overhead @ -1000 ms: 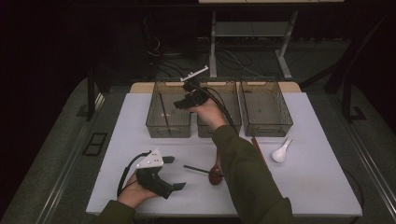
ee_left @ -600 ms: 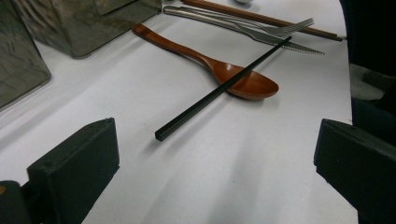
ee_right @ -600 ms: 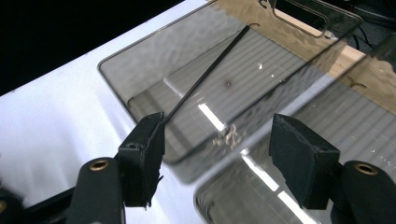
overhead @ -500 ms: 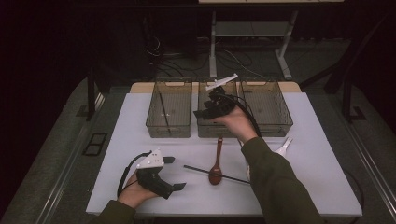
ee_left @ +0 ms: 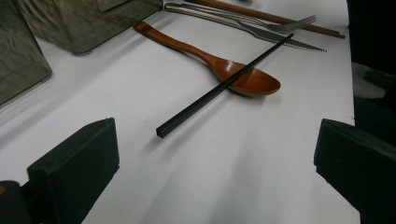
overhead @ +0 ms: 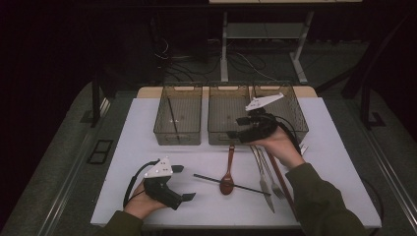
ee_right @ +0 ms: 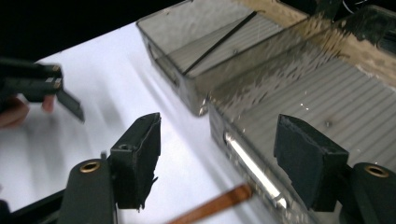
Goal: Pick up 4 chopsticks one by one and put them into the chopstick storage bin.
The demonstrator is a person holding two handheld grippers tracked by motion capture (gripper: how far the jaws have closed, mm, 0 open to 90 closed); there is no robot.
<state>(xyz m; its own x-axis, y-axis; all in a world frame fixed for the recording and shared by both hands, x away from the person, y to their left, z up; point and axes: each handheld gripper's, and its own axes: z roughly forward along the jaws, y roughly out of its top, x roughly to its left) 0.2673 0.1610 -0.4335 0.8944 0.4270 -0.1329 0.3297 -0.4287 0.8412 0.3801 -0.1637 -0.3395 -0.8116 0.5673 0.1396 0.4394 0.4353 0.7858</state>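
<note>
Two hand-held grippers over a table of cutlery.
Near left, the left gripper (overhead: 183,183) rested with jaws apart and empty, facing the black chopstick (overhead: 231,184) across the wooden spoon (overhead: 227,179). The right gripper (overhead: 235,127), empty jaws just widening, had moved rightward from the left bin (overhead: 178,116) to the middle bin (overhead: 227,114).

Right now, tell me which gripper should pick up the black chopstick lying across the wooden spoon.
Left, probably. The left gripper rests on the table with open jaws aimed at the black chopstick, whose near end lies just ahead. The right gripper, empty with jaws just opening, is up by the middle bin, farther from it.
</note>
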